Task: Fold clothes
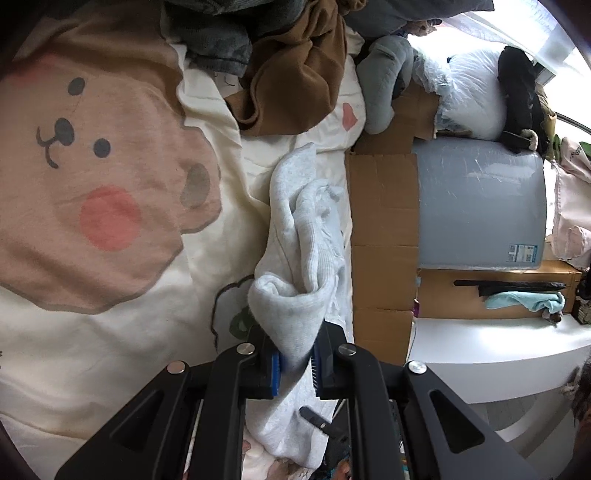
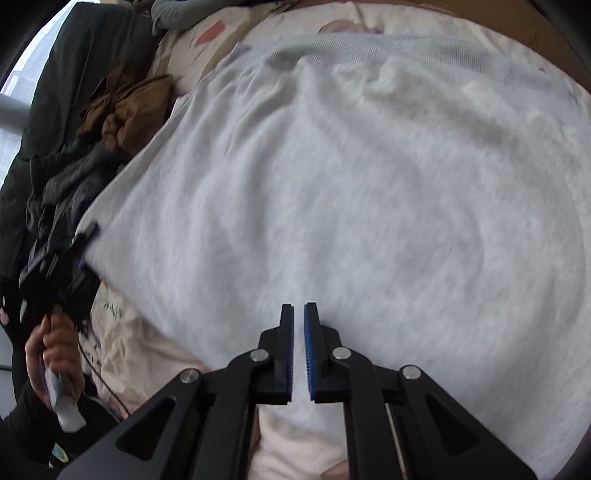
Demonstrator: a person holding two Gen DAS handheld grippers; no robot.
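Daylight from the window [image 1: 546, 33] blows out the left view's upper right corner. The right view is dimmer, and its grey cloth [image 2: 332, 184] is smeared by motion blur. Both fisheye pictures bend and darken at the edges.

1. Cream bedcover [image 1: 122, 354] with a bear face print [image 1: 92, 177] at 9 o'clock.
2. Cardboard sheets [image 1: 380, 221] just right of centre.
3. Grey plastic-wrapped slab [image 1: 480, 206] at 3 o'clock.
4. Grey plush toy [image 1: 384, 88] at 1 o'clock.
5. White pillow [image 1: 469, 92] at 2 o'clock.
6. White ledge [image 1: 491, 347] at 4 o'clock.
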